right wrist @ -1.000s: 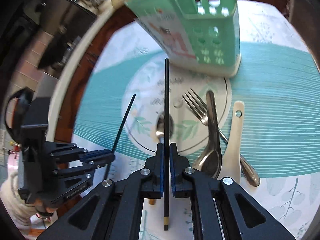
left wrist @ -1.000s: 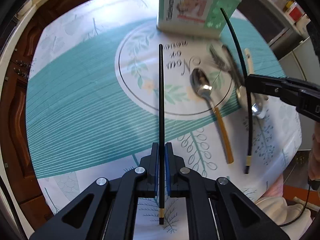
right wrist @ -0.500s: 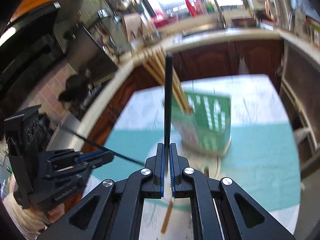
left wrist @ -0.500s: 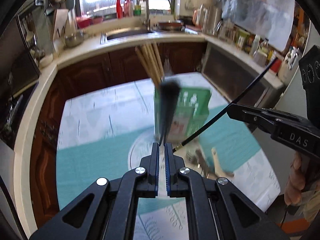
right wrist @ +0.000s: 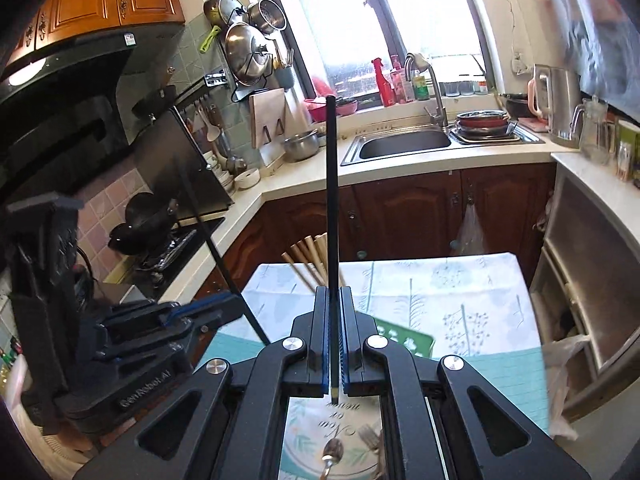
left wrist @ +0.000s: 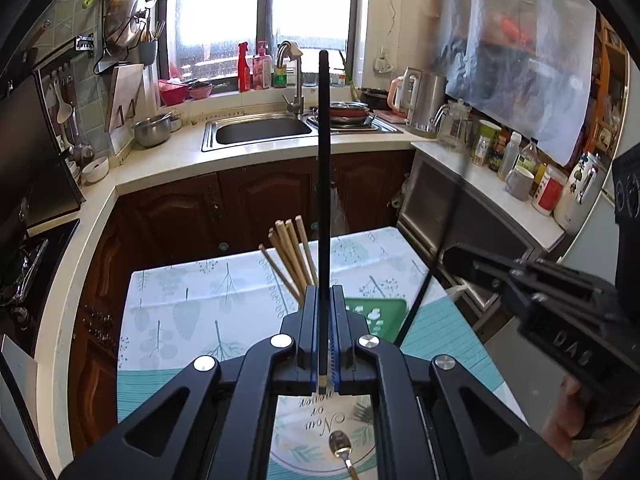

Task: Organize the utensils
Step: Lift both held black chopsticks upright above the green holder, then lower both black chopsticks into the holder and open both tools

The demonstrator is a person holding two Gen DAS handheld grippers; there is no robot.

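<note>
Above the green utensil holder (left wrist: 374,312), we hold one black chopstick in each gripper. The left gripper (left wrist: 325,344) has its jaws pressed together on the left chopstick (left wrist: 324,184) near its lower end, so most of the stick stands up and away from the holder, free to be tipped in. The right gripper (right wrist: 331,344) is clamped the same way on the right chopstick (right wrist: 331,208), again low on the shaft. We judge the low grip is chosen so the long free end can lead into a slot. Both sticks are off the table (left wrist: 180,300) and not yet in the holder, whose near side already carries a fan of wooden chopsticks (left wrist: 290,252); the black pair likely belongs beside them. On the near side of the holder, a spoon (left wrist: 341,446) and a fork (right wrist: 370,438) lie on the tablecloth's round print, waiting to be sorted.
</note>
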